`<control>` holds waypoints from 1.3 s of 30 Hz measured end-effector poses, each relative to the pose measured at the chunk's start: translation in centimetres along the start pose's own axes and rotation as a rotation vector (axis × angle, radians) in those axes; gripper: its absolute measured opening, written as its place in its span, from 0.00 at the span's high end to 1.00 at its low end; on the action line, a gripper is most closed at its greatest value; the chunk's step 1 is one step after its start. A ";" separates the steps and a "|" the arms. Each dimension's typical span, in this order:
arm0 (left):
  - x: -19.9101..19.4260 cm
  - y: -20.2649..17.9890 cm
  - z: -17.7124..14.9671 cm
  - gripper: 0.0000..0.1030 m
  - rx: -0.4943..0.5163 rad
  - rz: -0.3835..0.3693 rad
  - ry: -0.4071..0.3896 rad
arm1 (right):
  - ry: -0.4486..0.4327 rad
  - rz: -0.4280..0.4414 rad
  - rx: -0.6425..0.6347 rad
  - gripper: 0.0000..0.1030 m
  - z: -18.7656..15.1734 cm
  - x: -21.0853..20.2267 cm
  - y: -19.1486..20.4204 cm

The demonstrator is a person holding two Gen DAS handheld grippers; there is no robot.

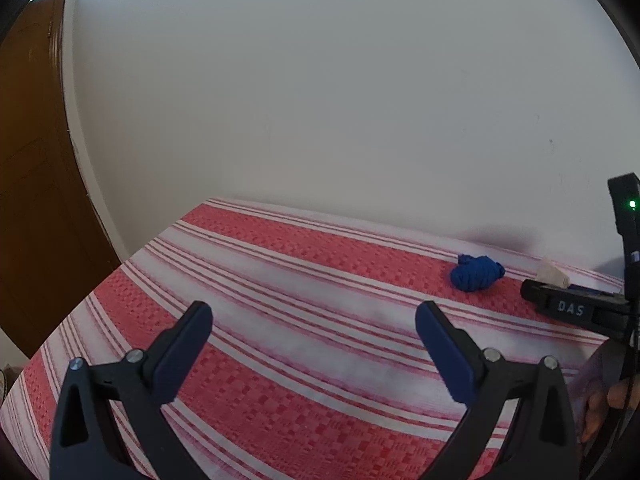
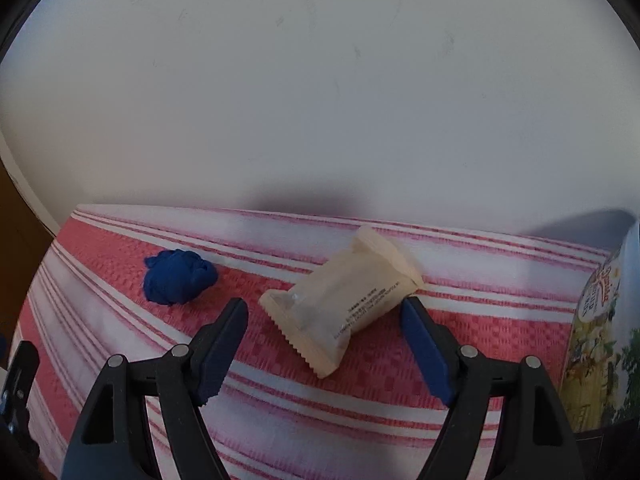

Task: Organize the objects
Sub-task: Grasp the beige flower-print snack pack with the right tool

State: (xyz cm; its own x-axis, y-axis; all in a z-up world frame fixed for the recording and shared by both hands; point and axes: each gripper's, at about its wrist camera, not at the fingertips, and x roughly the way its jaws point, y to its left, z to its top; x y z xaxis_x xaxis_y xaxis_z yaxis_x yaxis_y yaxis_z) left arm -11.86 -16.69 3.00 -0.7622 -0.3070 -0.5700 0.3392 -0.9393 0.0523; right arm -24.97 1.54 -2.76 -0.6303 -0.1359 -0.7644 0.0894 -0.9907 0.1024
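Right wrist view: the right gripper [image 2: 324, 312] is hanging with its jaws spread wide, tilted down over the cream packet [image 2: 340, 304] at the centre of the frame. The packet is lying flat and slantwise on the red-and-white striped cloth [image 2: 280, 396], its crimped end toward the lower middle; it is sitting between the two blue pads [image 2: 218, 356] but touching neither. This spread, straddling pose is probably preparing a pinch across the packet's width. A line of small dark print is running along the packet's side, too small to read. To the left of centre, the crumpled blue cloth ball [image 2: 178, 282] is resting well apart from the packet, near the white wall [image 2: 320, 100]. At the right edge a printed container [image 2: 600, 340] is showing foliage artwork and ornate lettering, not legible.

Left wrist view: the left gripper [image 1: 314, 326] is likewise standing spread, holding nothing, over bare cloth in the lower frame. At right, the other gripper's black body is bearing the letters "DAS" beneath a green indicator light [image 1: 632, 204].
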 end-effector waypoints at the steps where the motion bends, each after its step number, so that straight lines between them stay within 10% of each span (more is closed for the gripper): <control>1: 0.0 -0.2 0.0 0.00 0.005 0.001 0.004 | 0.004 -0.014 -0.012 0.22 -0.1 0.1 0.2; 3: 0.1 -0.4 0.0 0.00 0.015 0.007 0.015 | 0.009 -0.033 -0.028 0.23 -0.1 0.2 0.6; 8: 0.8 -0.3 0.0 0.00 0.023 0.016 0.039 | -0.006 -0.077 -0.019 0.65 -0.3 -0.1 0.0; 12: 1.1 -0.4 0.1 0.00 0.022 0.030 0.056 | -0.013 -0.023 0.005 0.81 -0.5 -0.3 -0.9; 22: 1.2 -1.9 0.3 0.00 0.036 -0.019 0.047 | -0.167 0.304 0.091 0.94 -1.1 -3.0 -3.3; 39: 7.3 -10.0 3.5 0.00 0.059 -0.066 0.182 | -0.245 0.367 0.225 0.98 0.4 -4.6 -6.4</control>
State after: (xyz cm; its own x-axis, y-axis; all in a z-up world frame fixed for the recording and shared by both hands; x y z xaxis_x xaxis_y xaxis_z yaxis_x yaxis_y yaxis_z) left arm -22.75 -10.07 1.21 -0.6673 -0.2165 -0.7126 0.2544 -0.9655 0.0551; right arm -23.01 8.51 0.35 -0.7535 -0.4459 -0.4831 0.1877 -0.8501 0.4920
